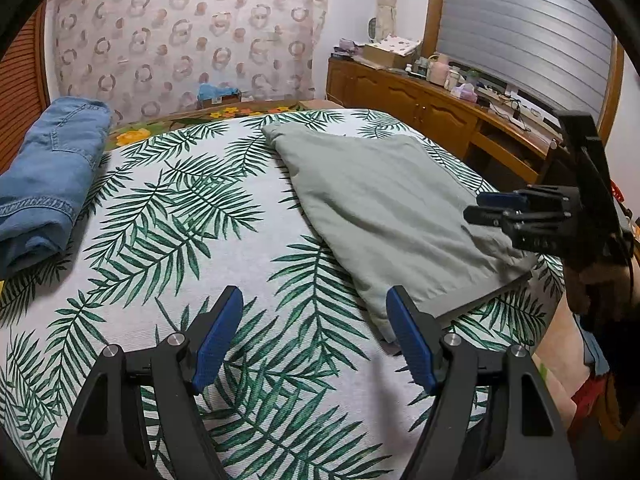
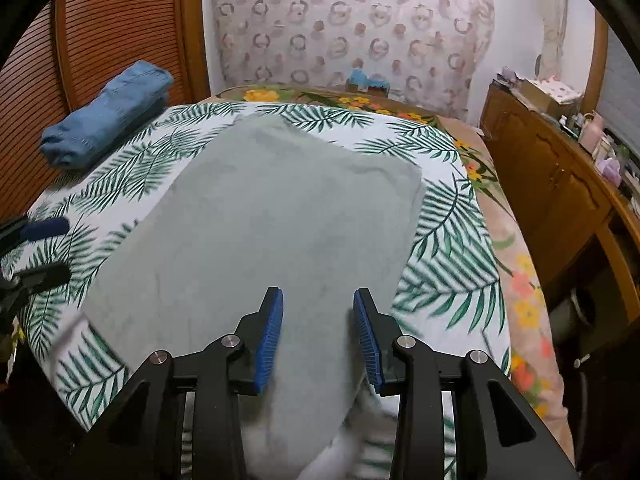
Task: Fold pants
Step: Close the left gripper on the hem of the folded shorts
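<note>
Bedroom, leaf-print bedspread [image 1: 168, 216] underfoot of everything. Right gripper [image 2: 318, 332] partly apart above the near edge of the grey-green pants [image 2: 272, 216], nothing pinched; left gripper [image 1: 316, 344] wide apart over bare print, just beside the pants' near corner. Pants lying folded in the middle of the bed. Folded jeans [image 1: 48, 176] well apart. Likely trouble: pinching only the top layer and undoing the fold, or catching bedspread along with cloth.

Even indoor light, soft shadows; fisheye-bent dark corners; right wrist view motion-blurred.
</note>
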`<action>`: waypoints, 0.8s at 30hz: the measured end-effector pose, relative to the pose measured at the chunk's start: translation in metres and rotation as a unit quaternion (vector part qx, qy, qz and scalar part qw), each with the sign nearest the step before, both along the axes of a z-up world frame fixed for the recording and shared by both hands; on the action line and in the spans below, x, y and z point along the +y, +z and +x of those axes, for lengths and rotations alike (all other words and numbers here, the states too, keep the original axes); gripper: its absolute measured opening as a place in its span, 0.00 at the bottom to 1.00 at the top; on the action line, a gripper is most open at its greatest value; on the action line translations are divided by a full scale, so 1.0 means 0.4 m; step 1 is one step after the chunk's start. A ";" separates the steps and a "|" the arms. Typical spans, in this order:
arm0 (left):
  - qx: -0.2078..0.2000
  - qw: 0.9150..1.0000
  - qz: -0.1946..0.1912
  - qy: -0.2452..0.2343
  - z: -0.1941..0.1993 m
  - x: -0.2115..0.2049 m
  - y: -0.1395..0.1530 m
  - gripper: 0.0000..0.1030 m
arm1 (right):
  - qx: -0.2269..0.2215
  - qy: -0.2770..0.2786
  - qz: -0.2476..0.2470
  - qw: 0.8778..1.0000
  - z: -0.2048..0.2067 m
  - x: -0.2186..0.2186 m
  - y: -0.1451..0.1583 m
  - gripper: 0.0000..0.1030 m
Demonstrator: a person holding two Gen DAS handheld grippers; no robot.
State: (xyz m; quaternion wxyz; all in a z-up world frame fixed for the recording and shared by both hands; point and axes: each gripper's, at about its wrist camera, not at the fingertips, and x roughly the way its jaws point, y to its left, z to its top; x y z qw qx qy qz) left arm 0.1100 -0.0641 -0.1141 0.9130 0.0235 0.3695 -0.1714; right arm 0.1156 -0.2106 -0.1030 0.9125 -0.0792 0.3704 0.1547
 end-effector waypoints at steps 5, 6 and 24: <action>0.001 1.000 0.004 -0.007 -0.003 -0.015 0.000 0.73 | 0.008 -0.006 -0.010 1.000 -0.010 -0.009 -0.018 0.45; 0.002 1.000 0.005 -0.008 -0.003 -0.018 -0.001 0.73 | 0.002 -0.009 -0.002 1.000 -0.009 -0.014 -0.019 0.46; 0.028 0.997 -0.017 -0.067 -0.016 -0.071 -0.013 0.39 | -0.011 -0.013 0.010 1.000 -0.054 0.001 -0.022 0.53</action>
